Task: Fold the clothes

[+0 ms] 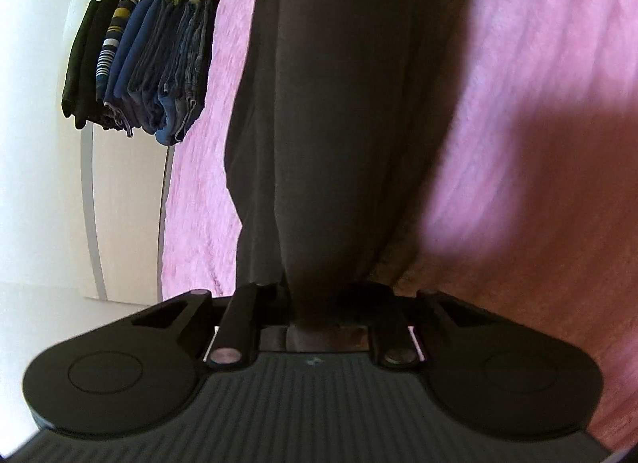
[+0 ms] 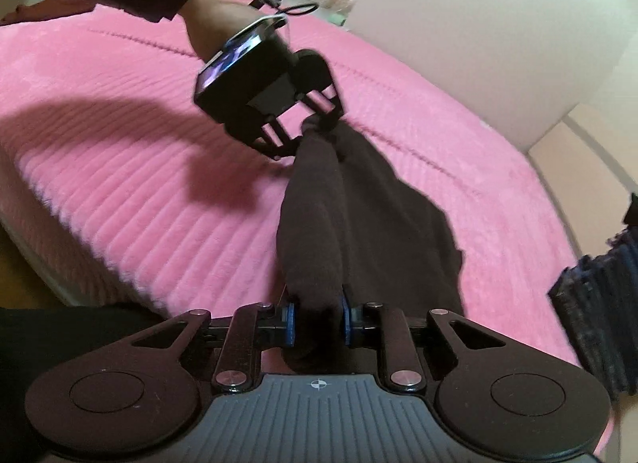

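A dark brown garment (image 2: pixel 351 208) hangs stretched over the pink bed cover, held at both ends. My right gripper (image 2: pixel 318 317) is shut on its near end, bunched between the blue pads (image 2: pixel 290 323). My left gripper (image 2: pixel 319 124) grips the far end, seen from outside in the right wrist view with a hand and dark sleeve behind it. In the left wrist view the same garment (image 1: pixel 343 124) runs away from my left gripper (image 1: pixel 319 303), whose fingers are shut on the cloth; the fingertips are hidden by the fabric.
The pink ribbed bed cover (image 2: pixel 139 168) fills most of both views. A stack of folded dark, blue and striped clothes (image 1: pixel 139 64) sits at the bed's edge by a white headboard (image 1: pixel 119 204), also showing as a dark clothes stack (image 2: pixel 598 303).
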A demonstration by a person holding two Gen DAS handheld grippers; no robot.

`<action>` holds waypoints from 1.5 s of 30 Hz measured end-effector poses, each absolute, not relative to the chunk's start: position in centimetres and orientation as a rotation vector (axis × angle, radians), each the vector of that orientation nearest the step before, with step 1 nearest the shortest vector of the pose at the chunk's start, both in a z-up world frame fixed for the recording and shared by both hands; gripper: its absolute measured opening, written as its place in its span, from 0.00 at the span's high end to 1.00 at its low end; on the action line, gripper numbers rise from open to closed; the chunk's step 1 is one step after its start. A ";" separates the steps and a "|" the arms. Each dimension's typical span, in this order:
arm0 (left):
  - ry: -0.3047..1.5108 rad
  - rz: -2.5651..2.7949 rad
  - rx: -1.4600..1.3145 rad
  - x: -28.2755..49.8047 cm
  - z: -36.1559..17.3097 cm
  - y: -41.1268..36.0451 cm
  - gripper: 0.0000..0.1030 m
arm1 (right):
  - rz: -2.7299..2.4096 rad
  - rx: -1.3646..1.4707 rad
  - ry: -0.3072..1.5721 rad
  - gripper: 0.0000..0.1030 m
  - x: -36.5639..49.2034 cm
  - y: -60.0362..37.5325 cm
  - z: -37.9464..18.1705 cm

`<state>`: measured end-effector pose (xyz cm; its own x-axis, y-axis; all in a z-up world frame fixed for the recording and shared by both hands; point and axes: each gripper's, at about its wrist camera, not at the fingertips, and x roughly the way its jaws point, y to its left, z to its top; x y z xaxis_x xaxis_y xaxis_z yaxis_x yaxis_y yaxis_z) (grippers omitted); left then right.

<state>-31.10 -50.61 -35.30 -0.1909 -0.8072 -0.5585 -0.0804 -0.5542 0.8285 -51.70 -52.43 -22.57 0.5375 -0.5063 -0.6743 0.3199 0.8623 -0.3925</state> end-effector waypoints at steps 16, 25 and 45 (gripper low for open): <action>-0.611 -1.378 1.334 -22.2 -16.2 -46.6 0.89 | -0.361 -0.489 0.555 0.83 -47.0 -62.3 -12.4; -0.218 -1.429 1.493 -29.6 -26.8 -28.8 0.84 | -0.095 -0.536 0.690 0.83 -51.0 -54.5 -24.4; 0.474 -1.390 0.671 -20.0 -23.0 -32.1 0.59 | -0.315 0.128 0.561 0.26 -52.4 -62.1 -23.0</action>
<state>-19.99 -32.06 -23.00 0.1365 -0.7327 -0.6667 0.9873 0.0458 0.1518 -52.38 -62.05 -22.96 0.8002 -0.2583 -0.5412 0.3276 0.9442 0.0337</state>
